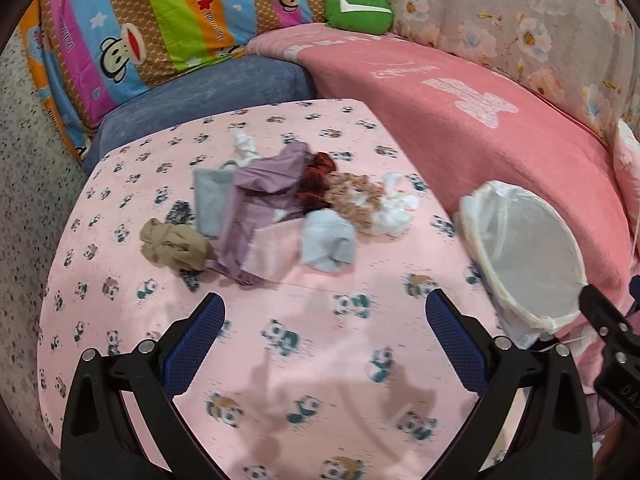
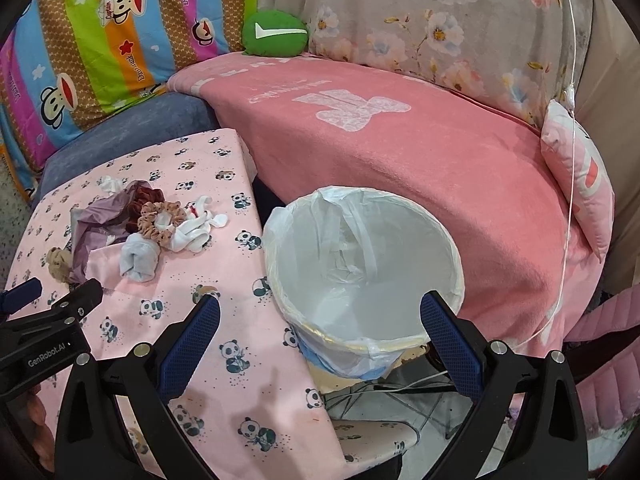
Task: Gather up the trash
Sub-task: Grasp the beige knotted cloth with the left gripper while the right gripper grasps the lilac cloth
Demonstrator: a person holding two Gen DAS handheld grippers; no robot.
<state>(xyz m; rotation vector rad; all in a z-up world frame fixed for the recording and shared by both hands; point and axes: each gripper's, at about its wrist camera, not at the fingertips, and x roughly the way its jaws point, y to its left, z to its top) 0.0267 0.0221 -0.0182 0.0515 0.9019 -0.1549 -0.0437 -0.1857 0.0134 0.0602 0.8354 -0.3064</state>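
A heap of trash lies on the pink panda-print table [image 1: 304,344]: a purple wrapper [image 1: 256,200], a beige knotted stocking [image 1: 172,248], a light blue wad [image 1: 328,244], dark red and tan scrunchies [image 1: 320,180] and white tissue [image 1: 394,208]. My left gripper [image 1: 324,328] is open and empty, above the table short of the heap. A white-lined trash bin [image 2: 360,272] stands right of the table. My right gripper [image 2: 320,332] is open and empty over the bin's near rim. The heap also shows in the right wrist view [image 2: 140,232].
A sofa with a pink blanket [image 2: 400,152] curves behind the table and bin. A striped monkey-print cushion [image 1: 160,20], a green plush [image 1: 358,8] and a floral cover [image 2: 440,24] sit at the back. A thin white cord [image 2: 570,160] hangs at the right.
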